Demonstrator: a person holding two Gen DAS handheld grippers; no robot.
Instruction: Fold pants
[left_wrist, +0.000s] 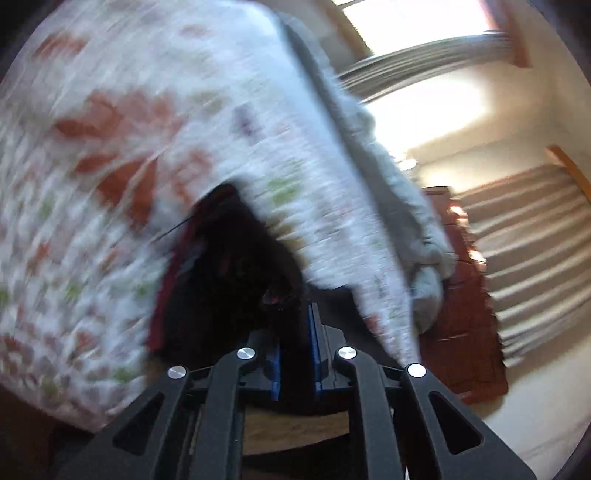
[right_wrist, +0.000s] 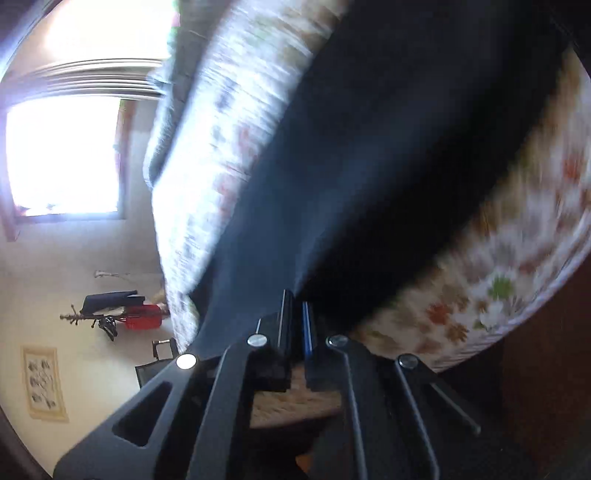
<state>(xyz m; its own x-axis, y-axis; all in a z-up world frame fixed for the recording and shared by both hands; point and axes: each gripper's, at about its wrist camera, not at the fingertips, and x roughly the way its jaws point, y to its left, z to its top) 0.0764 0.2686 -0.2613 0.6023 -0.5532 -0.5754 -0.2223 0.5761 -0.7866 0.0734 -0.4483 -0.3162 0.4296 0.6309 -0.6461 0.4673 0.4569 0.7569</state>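
Observation:
The dark pants (left_wrist: 236, 266) lie on a bed with a white floral sheet (left_wrist: 122, 122); both views are blurred by motion. In the left wrist view a bunched dark end with a red stripe sits between my left gripper's (left_wrist: 295, 354) blue-padded fingers, which are closed on the fabric. In the right wrist view the pants (right_wrist: 369, 155) stretch away as a long dark band across the sheet (right_wrist: 498, 280). My right gripper (right_wrist: 297, 325) is nearly closed and pinches the near edge of the fabric.
A grey blanket (left_wrist: 402, 206) lies along the bed's far side. A bright window (right_wrist: 62, 155), a coat stand with clothes (right_wrist: 110, 310), a chair (right_wrist: 155, 362) and a wall picture (right_wrist: 44, 384) are beyond the bed. A brown cabinet (left_wrist: 465, 295) and striped curtains (left_wrist: 532, 266) show in the left view.

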